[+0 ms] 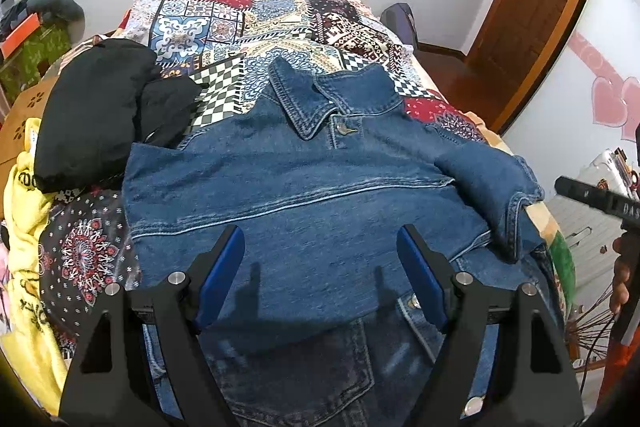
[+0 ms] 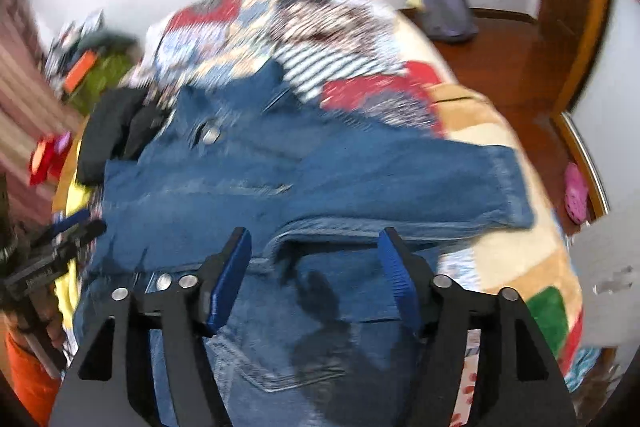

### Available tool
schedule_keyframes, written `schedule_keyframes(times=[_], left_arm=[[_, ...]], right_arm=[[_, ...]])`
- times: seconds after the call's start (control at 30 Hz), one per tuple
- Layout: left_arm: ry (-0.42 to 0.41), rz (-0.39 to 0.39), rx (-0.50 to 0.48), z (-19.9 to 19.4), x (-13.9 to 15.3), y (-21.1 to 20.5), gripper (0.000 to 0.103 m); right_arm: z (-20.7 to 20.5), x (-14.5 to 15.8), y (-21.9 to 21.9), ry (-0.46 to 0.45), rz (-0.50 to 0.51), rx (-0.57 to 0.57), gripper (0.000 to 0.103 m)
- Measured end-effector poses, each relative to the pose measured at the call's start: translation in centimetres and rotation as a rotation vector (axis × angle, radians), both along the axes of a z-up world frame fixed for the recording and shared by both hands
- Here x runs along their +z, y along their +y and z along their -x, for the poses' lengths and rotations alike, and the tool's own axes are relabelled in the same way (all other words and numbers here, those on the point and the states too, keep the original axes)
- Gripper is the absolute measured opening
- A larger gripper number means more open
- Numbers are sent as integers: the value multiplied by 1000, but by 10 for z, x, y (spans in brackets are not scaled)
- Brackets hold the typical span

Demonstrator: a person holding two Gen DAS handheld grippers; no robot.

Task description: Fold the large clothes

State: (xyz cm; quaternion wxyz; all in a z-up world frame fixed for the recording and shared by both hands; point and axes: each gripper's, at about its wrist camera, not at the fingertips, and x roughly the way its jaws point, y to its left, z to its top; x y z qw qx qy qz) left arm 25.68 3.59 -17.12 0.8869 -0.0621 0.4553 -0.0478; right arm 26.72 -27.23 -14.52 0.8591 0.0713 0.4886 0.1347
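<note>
A: Step check? Blue denim jacket point(image 1: 304, 187) lies on the patchwork-print bedspread point(image 1: 224, 19), under both grippers, one sleeve folded across the body.

B: Mid-fold. Left gripper point(image 1: 320, 279) wide, empty. Right gripper point(image 2: 316, 279) parted, nothing clamped.

A: Next?

B: Probably regrip the other sleeve point(image 2: 460, 183), ahead-right of right gripper. Black padded garment point(image 1: 100, 115) crowds the jacket's shoulder ahead-left; yellow printed cloth point(image 1: 28, 227) further left.

Both tools point down. The left tool point(image 1: 320, 267) is wide open and holds nothing. The right tool point(image 2: 316, 267) is open too.
</note>
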Motion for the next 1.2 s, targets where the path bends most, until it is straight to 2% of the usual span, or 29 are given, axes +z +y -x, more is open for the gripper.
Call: schedule_keyframes(times=[0.17, 0.33, 0.43, 0.57, 0.6, 0.63, 0.7, 0.73, 0.77, 0.8, 0.9, 1.03, 1.2], left_arm=[[1, -2, -14, -3, 1, -8, 78], [18, -10, -27, -6, -3, -14, 78], [30, -14, -33, -7, -5, -16, 78], [31, -27, -34, -7, -7, -17, 78], [32, -30, -31, -7, -7, -17, 78], [33, -34, -29, -7, -8, -17, 78], [33, -47, -28, -7, -9, -17, 78], [32, -52, -28, -7, -8, -17, 78], [29, -56, -29, -6, -8, -17, 78], [24, -58, -30, -5, -6, -17, 78], [6, -57, -26, -2, -1, -14, 78], [-29, -62, -7, 4, 10, -5, 78], [-72, -56, 22, 14, 26, 12, 78]], right_arm=[[-19, -22, -51, 76, -90, -177, 66], [-36, -70, -84, 175, -147, -322, 66], [-44, -93, -96, 229, -235, -388, 66], [-55, -102, -98, 228, -279, -429, 65], [-58, -101, -96, 214, -276, -433, 59], [-59, -98, -94, 206, -269, -431, 55], [-66, -93, -87, 202, -236, -425, 37], [-68, -91, -87, 204, -221, -409, 31], [-71, -86, -83, 198, -205, -389, 19], [-72, -79, -80, 185, -191, -372, 11], [-73, -55, -71, 122, -163, -321, 9], [-68, 1, -43, -11, -167, -239, 9], [-56, 66, 11, -155, -207, -70, 9]])
